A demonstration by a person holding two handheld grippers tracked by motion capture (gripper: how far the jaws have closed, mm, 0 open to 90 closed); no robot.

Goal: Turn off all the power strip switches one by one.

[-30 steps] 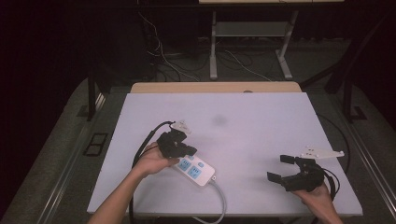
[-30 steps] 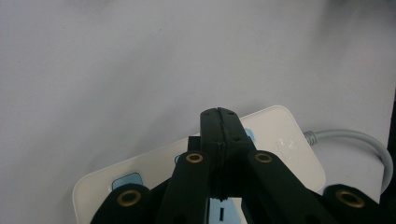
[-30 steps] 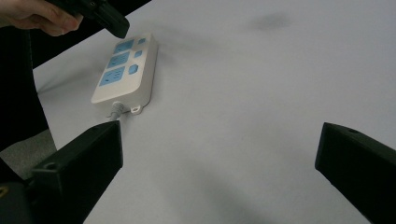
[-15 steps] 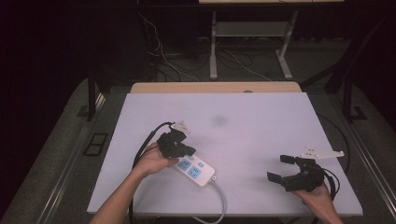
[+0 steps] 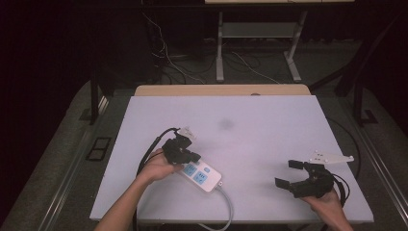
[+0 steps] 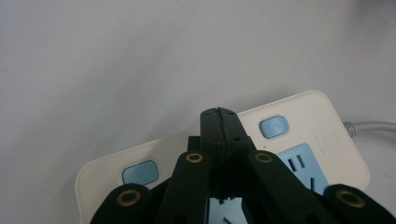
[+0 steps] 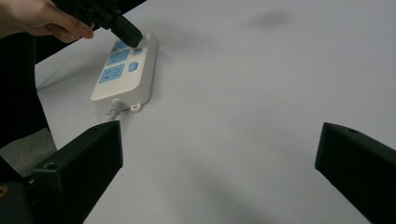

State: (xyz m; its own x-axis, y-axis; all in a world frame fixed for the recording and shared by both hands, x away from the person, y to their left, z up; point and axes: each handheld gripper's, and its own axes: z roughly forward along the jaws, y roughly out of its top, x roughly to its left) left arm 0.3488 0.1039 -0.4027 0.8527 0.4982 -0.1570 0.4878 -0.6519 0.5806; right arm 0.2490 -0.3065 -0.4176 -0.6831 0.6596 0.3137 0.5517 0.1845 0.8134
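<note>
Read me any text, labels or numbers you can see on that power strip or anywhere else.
No readable text.
Power strip: faint grey print beside the right blue switch, too small and blurred to read.
Switch faces: faint marks, illegible.
Table: no writing.

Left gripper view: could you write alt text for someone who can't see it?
Two black jaws of the left gripper, shut together, rest over a white power strip with blue sockets and blue buttons, lying on a pale table. A grey cord leaves the strip at right.

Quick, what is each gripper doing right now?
Left gripper: shut, empty, tips over the power strip.
Right gripper: open, holding nothing.
</note>
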